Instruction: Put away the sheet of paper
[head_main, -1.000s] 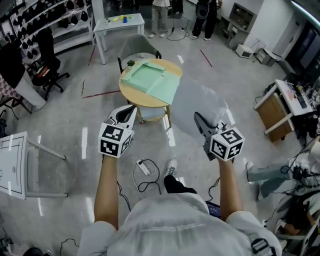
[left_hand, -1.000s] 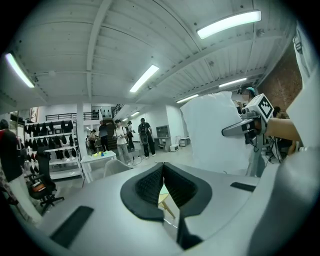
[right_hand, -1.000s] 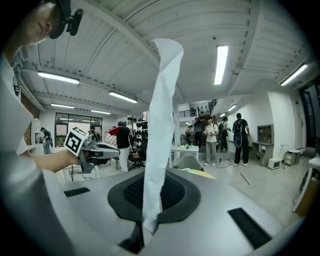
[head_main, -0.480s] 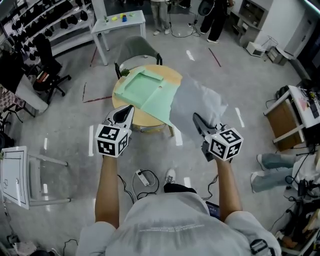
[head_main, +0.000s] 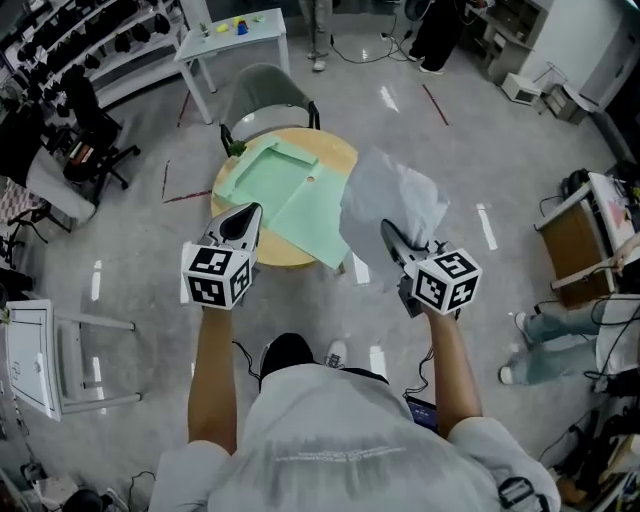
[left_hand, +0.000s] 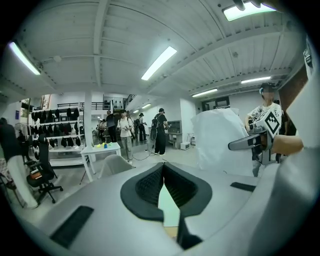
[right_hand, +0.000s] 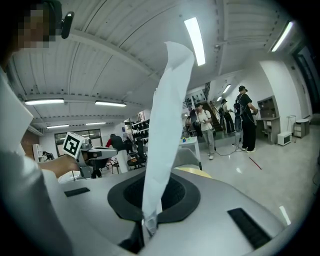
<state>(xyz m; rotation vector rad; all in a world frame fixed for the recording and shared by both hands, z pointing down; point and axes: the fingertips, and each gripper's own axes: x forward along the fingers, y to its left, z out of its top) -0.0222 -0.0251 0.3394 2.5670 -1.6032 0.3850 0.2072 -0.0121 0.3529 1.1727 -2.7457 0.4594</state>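
A white sheet of paper (head_main: 392, 203) hangs up and forward from my right gripper (head_main: 388, 232), which is shut on its lower edge. In the right gripper view the paper (right_hand: 167, 135) rises as a tall strip out of the closed jaws of my right gripper (right_hand: 150, 212). My left gripper (head_main: 250, 211) is shut and empty, its tip over the near left rim of a round wooden table (head_main: 335, 148). A pale green open folder (head_main: 280, 190) lies on that table. In the left gripper view my left gripper (left_hand: 163, 167) has its pads meeting, and the paper (left_hand: 220, 140) shows to the right.
A grey chair (head_main: 265, 90) stands behind the round table, and a white table (head_main: 230, 35) stands further back. A white stand (head_main: 40, 340) is at the left, a black office chair (head_main: 95, 140) beyond it. A desk (head_main: 590, 240) stands on the right. People stand at the back.
The round table and folder have come nearer as both grippers moved forward toward them. The paper stays clamped in the right gripper; the left stays shut.
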